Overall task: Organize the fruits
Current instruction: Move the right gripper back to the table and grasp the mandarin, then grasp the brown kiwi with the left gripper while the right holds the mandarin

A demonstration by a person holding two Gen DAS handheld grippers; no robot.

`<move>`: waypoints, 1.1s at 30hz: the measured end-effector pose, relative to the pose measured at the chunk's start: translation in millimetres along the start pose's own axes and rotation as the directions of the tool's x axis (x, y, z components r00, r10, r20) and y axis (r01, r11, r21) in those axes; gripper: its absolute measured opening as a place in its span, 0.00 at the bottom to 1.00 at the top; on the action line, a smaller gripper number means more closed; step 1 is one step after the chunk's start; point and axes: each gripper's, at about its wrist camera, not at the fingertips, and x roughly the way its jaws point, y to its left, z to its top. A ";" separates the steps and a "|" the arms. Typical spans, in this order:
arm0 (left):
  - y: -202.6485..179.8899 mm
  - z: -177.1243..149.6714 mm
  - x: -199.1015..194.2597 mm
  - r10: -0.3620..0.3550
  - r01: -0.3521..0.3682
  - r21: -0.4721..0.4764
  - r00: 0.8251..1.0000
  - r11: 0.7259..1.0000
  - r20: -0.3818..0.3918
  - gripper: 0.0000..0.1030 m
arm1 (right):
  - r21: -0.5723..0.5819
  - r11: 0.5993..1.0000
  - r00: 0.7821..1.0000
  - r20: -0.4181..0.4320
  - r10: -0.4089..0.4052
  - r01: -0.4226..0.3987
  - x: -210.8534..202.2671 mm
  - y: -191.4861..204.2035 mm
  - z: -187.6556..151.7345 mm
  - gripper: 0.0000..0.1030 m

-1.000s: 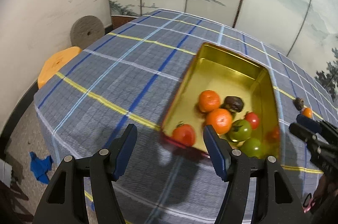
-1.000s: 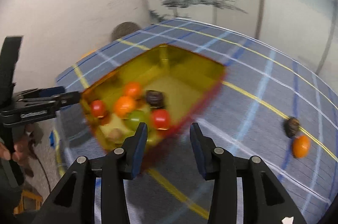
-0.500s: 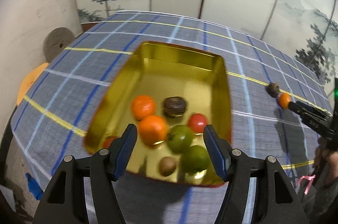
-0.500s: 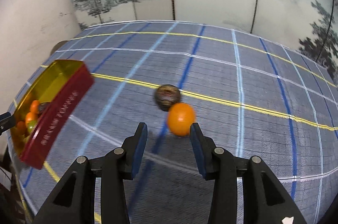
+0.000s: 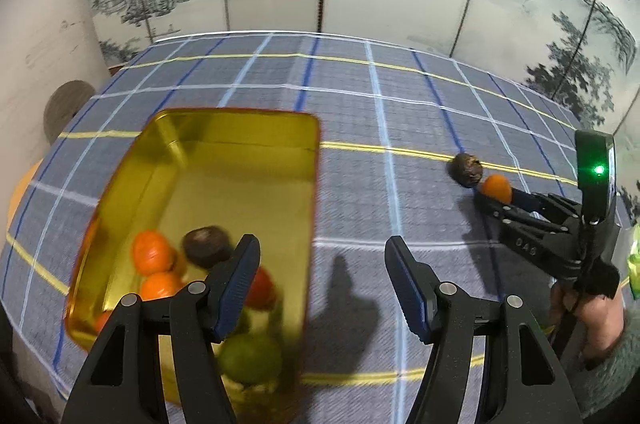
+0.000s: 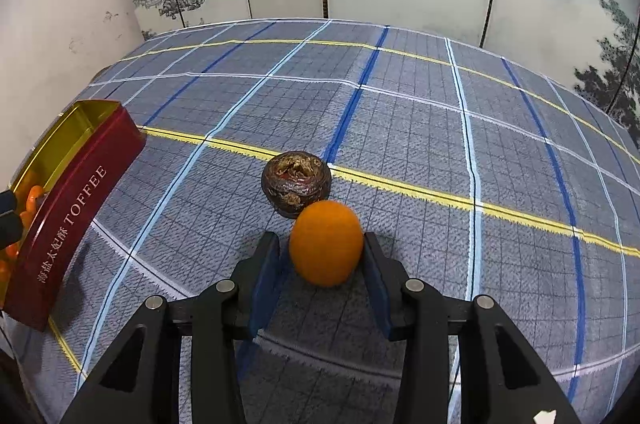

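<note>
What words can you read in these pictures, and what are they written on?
"TOFFEE": in pale letters on the red outer side of the tin.
Chinese characters next to it on the same side: too small to read surely.
"OAG" or like: faint on the right gripper body, unsure.

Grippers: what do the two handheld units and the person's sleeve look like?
Both the left gripper and the right gripper have black angular frames with silver pivot screws and blue ribbed finger pads. In the left wrist view, the right unit carries an upright black module with a green light. The sleeve is fuzzy grey-green.
</note>
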 end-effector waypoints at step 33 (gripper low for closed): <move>-125.3 33.6 98.3 -0.113 0.123 0.120 0.990 0.985 -0.087 0.64 | 0.179 0.973 0.989 0.004 -0.150 0.147 -22.8 -129.1 -18.7 0.29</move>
